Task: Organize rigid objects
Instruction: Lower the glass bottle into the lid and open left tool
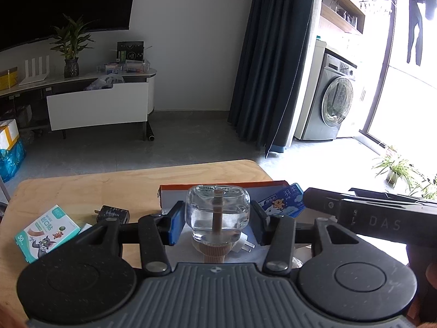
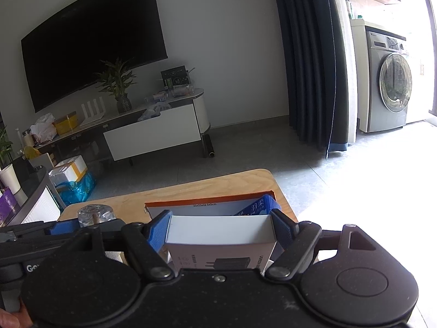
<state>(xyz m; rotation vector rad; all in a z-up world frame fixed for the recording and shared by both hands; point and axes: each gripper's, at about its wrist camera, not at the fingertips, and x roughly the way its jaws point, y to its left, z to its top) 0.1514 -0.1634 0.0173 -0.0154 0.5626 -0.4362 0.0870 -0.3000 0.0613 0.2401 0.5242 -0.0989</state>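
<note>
My left gripper [image 1: 217, 218] is shut on a clear glass bottle [image 1: 218, 210] of liquid with a brown wick, its ribbed brown cap toward the camera. The bottle hangs just in front of an orange-rimmed cardboard box [image 1: 218, 187] on the wooden table [image 1: 82, 188]. My right gripper [image 2: 221, 227] is shut on a white charger box [image 2: 218, 232], held over the near side of the same orange-rimmed box [image 2: 207, 201]. A blue packet [image 2: 256, 207] leans inside that box at its right end. The bottle [image 2: 94, 214] also shows at the left of the right wrist view.
On the table's left lie a teal cartoon plaster box [image 1: 46, 232] and a black plug adapter [image 1: 113, 213]. A white plug [image 1: 244, 244] lies under the bottle. Beyond the table's far edge are grey floor, a TV cabinet [image 1: 98, 106], a dark curtain and a washing machine [image 1: 333, 104].
</note>
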